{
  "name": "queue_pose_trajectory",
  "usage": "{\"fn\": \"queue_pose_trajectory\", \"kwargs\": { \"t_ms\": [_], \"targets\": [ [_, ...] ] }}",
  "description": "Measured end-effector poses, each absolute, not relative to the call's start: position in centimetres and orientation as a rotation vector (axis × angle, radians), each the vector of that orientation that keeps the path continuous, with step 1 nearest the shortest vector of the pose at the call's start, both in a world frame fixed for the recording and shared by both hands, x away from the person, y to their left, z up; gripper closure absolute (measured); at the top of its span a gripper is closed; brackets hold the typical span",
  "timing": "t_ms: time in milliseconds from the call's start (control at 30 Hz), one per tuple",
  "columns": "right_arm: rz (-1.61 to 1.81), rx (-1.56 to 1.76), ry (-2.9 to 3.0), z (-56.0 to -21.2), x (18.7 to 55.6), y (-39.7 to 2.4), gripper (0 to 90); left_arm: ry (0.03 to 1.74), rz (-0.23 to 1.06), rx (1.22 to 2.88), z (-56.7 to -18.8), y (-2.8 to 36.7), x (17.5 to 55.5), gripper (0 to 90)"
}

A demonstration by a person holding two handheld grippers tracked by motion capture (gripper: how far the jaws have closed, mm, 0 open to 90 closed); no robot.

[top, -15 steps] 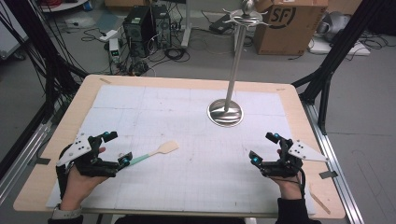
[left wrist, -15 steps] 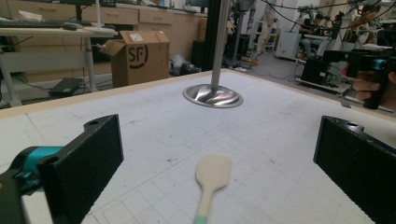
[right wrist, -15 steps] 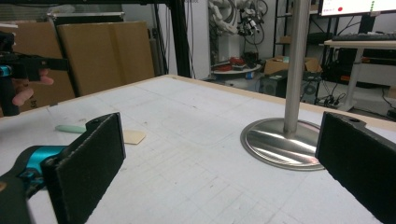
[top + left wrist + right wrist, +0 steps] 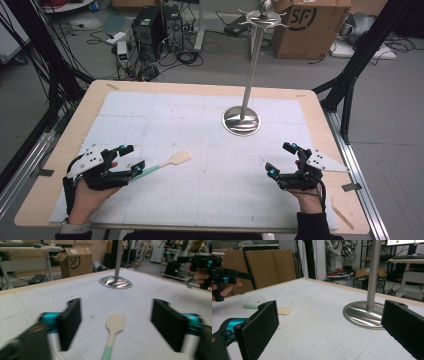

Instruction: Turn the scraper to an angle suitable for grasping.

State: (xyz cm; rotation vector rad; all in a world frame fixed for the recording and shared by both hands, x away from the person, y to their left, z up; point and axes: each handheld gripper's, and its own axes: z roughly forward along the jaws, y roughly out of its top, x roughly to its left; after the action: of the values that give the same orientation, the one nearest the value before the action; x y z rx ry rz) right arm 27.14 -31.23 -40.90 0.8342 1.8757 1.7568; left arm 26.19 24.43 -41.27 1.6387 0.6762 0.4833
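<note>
A brown cardboard box [image 4: 303,27] beyond the table bears the printed logo "SF".

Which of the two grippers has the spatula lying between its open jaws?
The left gripper: the spatula lies on the mat between its open jaws, handle toward it. The right gripper is open over bare mat, nearer the metal stand.

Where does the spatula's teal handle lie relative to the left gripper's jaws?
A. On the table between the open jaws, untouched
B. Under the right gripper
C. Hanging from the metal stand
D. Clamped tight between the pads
A: in the left gripper view the spatula lies flat on the table with its handle running back between the left gripper, whose jaws stand well apart on either side without touching it.
</note>
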Motion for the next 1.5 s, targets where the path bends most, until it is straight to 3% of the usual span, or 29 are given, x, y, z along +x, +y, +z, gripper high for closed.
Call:
{"fn": "queue_pose_trajectory", "kwargs": {
  "t_ms": [133, 167, 200, 500, 1167, 1500],
  "targets": [
    [1.754, 0.840, 1.887, -41.1, 27.2, -31.2, 0.6, 0.720, 0.472, 1.718, -41.5, 24.2, 25.9, 71.4],
    [1.753, 0.838, 1.887, -41.1, 27.2, -31.2, 0.6, 0.703, 0.436, 1.735, -41.5, 24.3, 25.7, 86.0],
    [1.752, 0.840, 1.888, -41.1, 27.2, -31.2, 0.6, 0.680, 0.412, 1.743, -41.6, 24.3, 25.6, 89.4],
    [1.746, 0.839, 1.894, -41.2, 27.3, -31.1, 0.6, 0.750, 0.377, 1.919, -42.9, 23.3, 26.5, 89.9],
    [1.744, 0.848, 1.914, -41.4, 27.4, -30.9, 0.6, 0.828, 0.326, 2.067, -44.3, 22.8, 27.1, 89.9],
    [1.730, 0.863, 1.903, -41.5, 27.4, -31.1, 0.6, 0.907, 0.410, 2.091, -44.8, 22.6, 27.7, 89.9]
  ]
}}
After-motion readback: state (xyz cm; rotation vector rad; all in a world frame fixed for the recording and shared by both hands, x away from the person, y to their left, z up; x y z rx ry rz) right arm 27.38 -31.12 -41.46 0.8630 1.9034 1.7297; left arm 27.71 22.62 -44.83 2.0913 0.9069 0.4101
